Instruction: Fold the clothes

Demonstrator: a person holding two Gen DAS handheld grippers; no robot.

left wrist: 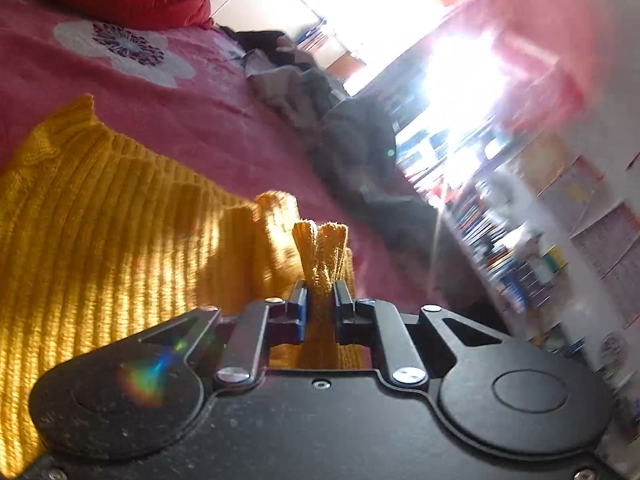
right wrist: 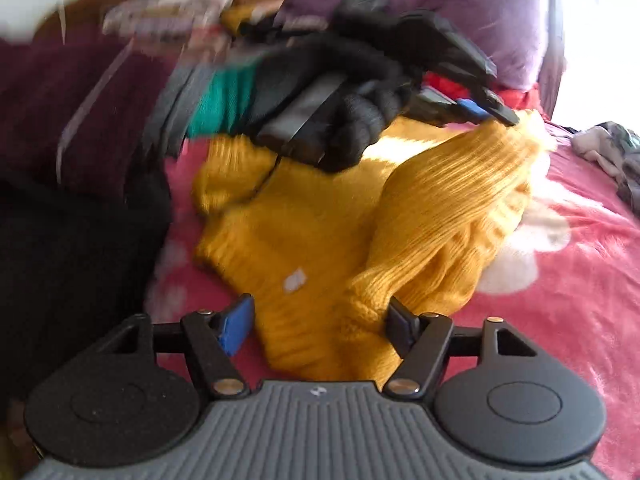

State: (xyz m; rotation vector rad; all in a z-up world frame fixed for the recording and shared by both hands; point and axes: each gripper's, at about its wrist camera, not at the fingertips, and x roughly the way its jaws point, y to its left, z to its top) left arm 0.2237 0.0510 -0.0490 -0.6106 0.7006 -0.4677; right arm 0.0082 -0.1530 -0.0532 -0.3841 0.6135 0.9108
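The yellow sweater (right wrist: 320,216) lies on the pink bed (right wrist: 560,264), filling the middle of the right view. At lower left there, the right tongs (right wrist: 320,320) stand wide, with the sweater's near edge between them, not pinched. Toward the upper right, the left tongs (left wrist: 320,312) are squeezed tight on a sleeve cuff (left wrist: 320,248), so the left hand is already holding on.

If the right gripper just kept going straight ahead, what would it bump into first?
Most likely the yellow sweater. The right gripper is open and tilts down toward it, with knit already between the jaws. The gloved hand holding the left gripper sits farther off, though depth is hard to judge.
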